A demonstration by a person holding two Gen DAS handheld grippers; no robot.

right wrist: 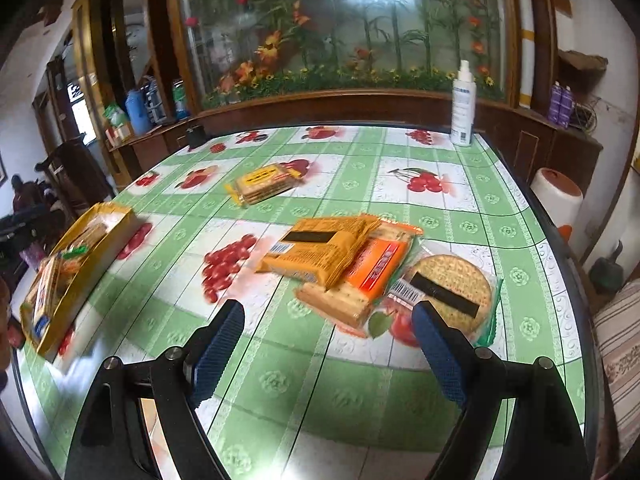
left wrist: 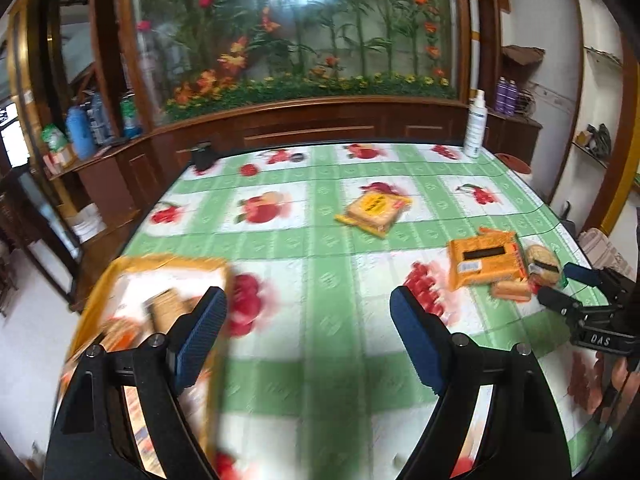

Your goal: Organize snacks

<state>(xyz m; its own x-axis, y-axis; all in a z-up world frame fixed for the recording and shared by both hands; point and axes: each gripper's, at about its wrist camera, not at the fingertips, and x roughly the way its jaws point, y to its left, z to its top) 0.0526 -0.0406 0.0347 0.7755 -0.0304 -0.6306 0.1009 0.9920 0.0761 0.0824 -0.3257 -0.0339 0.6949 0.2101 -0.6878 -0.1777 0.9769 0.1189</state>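
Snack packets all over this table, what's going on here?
A person is sorting snacks with a handheld gripper in each hand. Some packets already sit in the yellow tray at the table's left edge. A pile remains on the tablecloth: an orange packet lying over a cracker pack, beside a round cracker pack. One yellow cracker pack lies alone farther back. The right gripper hovers open before the pile; the left gripper, also open and empty, is near the tray.

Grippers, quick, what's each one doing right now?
Left gripper: open, holding nothing.
Right gripper: open, holding nothing.
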